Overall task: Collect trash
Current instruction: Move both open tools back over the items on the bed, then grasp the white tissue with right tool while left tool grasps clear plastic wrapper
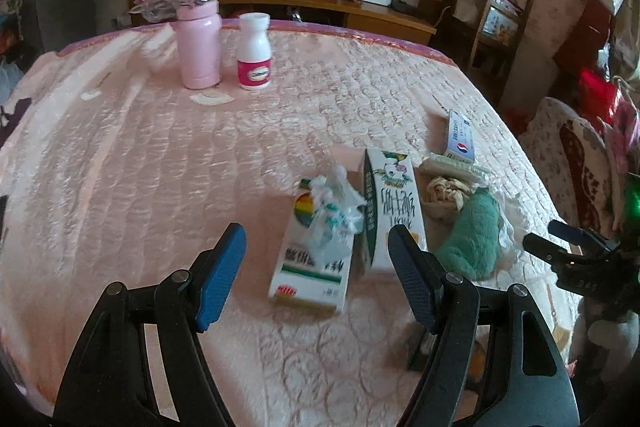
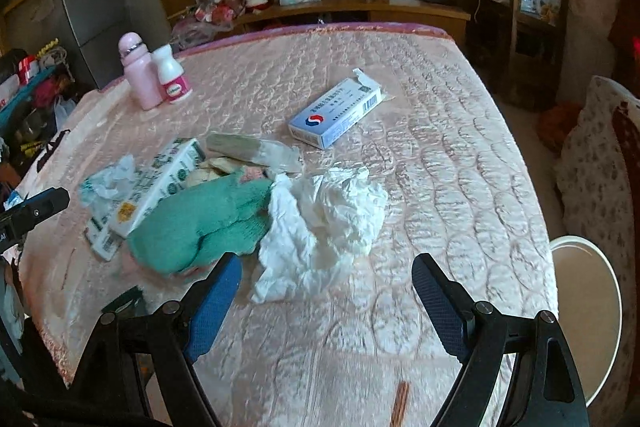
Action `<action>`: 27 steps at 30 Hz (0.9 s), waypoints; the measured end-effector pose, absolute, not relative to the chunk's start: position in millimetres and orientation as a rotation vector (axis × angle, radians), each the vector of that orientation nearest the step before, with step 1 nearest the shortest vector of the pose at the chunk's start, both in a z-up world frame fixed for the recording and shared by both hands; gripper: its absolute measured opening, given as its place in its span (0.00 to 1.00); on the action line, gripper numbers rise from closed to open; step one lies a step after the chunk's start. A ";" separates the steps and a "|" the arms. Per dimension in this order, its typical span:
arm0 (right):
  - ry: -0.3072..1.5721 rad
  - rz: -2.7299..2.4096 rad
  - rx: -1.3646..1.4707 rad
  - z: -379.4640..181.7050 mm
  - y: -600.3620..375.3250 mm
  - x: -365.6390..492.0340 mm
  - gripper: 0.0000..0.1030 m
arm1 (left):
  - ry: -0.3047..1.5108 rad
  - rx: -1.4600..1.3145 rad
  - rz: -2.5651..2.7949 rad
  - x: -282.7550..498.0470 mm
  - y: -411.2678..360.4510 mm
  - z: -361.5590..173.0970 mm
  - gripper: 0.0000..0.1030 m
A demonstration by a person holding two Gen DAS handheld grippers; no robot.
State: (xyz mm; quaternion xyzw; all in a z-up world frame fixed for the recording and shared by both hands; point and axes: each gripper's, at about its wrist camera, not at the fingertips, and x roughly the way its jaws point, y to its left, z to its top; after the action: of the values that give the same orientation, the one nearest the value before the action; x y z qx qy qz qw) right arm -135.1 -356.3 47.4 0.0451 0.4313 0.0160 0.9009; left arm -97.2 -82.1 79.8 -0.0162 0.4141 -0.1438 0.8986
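Observation:
On the pink quilted table (image 1: 160, 155) lies a pile of trash: a flat white-and-green box (image 1: 310, 267) with a crumpled clear wrapper (image 1: 332, 215) on it, a green-and-white carton (image 1: 392, 211), a blue-and-white box (image 2: 336, 113), a crumpled white plastic bag (image 2: 324, 219), a green fuzzy cloth (image 2: 200, 227). My left gripper (image 1: 316, 275) is open, its fingers on either side of the flat box. My right gripper (image 2: 326, 291) is open just in front of the white bag, empty.
A pink bottle (image 1: 198, 35) and a white pill bottle (image 1: 255, 53) stand at the table's far side. A cream bin (image 2: 588, 307) sits on the floor right of the table. A wooden shelf with photos runs behind. A chair stands at right.

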 end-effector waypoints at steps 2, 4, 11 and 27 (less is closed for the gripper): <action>0.896 0.029 0.095 44.1 -358.1 -128.0 0.83 | 0.863 -0.025 -0.312 -89.4 -88.4 76.1 0.70; 0.898 0.022 0.093 40.7 -359.9 -119.6 0.78 | 0.874 -0.020 -0.329 -81.6 -93.6 72.6 0.70; 0.939 0.044 0.104 20.6 -363.8 -97.9 0.53 | 0.952 -0.018 -0.359 -61.7 -104.5 55.3 0.26; 0.836 0.067 0.144 56.7 -379.8 -141.3 0.21 | 0.847 -0.059 -0.425 -102.0 -95.5 101.9 0.12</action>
State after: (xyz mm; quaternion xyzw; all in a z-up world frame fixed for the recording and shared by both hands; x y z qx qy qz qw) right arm -141.3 -379.8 56.7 0.0699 0.4056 0.0327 0.9108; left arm -102.0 -95.5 101.9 -0.0284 0.4078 -0.2047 0.8894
